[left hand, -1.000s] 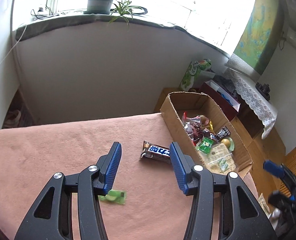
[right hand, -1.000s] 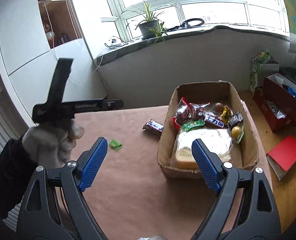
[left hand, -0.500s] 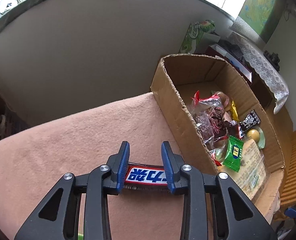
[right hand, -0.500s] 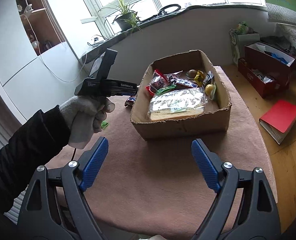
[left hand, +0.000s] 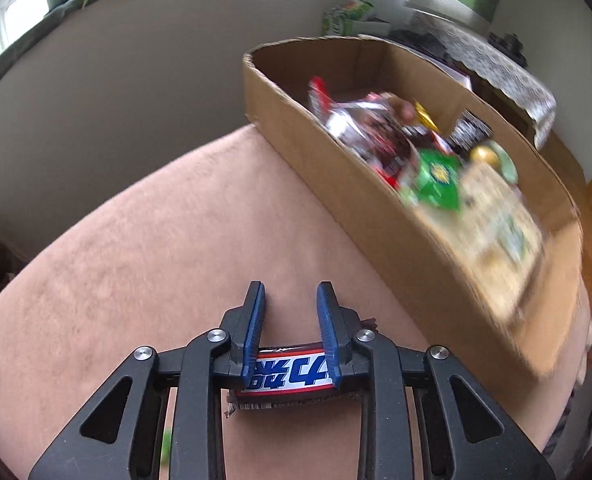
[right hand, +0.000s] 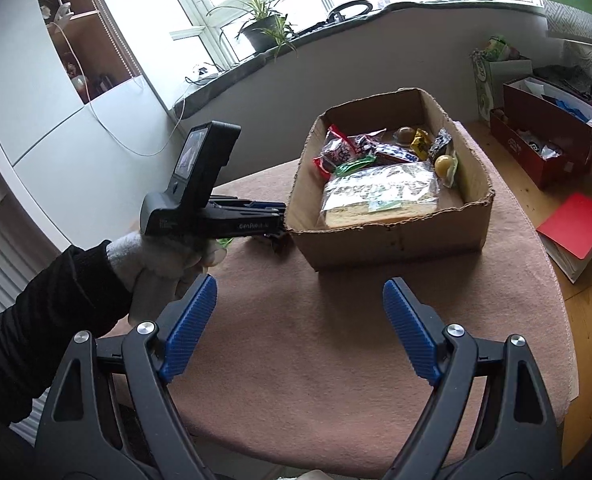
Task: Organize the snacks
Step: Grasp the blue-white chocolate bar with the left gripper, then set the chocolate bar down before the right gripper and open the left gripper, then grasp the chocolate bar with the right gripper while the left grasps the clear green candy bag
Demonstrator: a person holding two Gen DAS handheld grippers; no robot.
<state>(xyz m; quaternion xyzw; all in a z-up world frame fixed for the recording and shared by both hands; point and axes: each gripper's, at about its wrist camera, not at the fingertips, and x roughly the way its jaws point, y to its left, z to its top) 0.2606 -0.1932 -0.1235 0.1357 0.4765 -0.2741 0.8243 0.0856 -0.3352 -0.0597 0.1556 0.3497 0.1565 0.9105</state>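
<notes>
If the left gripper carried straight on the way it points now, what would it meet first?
Probably the brown cardboard box: its near side wall lies just ahead and right of the left gripper, shut on the blue-and-white candy bar. Depth is unclear.

left gripper [left hand: 291, 312] clamps candy bar [left hand: 288, 376]; cardboard box [left hand: 396, 240] right
</notes>
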